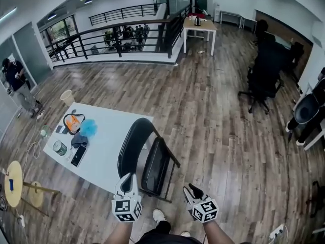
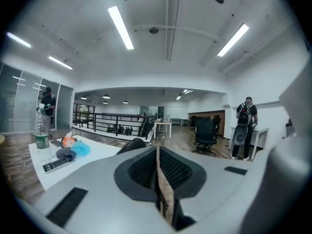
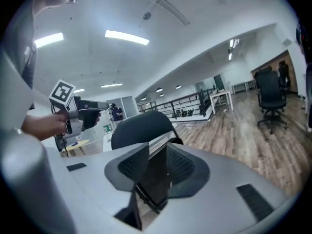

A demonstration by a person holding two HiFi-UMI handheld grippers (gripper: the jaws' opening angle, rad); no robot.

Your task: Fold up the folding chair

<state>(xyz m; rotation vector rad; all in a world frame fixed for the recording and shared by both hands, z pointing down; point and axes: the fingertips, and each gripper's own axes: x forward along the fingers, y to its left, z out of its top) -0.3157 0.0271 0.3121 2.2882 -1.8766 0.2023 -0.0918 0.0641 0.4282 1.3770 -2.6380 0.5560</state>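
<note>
Head view: looked steeply down on the folding chair (image 1: 155, 164) and white table (image 1: 109, 136);
Left gripper view: faced level over that table toward the railing (image 2: 105, 121);
Right gripper view: sat close behind the chair, catching the left gripper (image 3: 100, 110);
Shared: the chair, in all three.

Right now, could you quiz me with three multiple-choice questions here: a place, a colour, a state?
1. The chair stands: A beside the table; B on top of it; C across the room from it.
2. The chair is: A white; B red; C black.
3. The left fingers are: A wide apart; B shut, empty; C clamped on the chair.
1 A: it stands at the table's edge. 2 C: back and seat are black. 3 B: they meet, nothing between.
</note>
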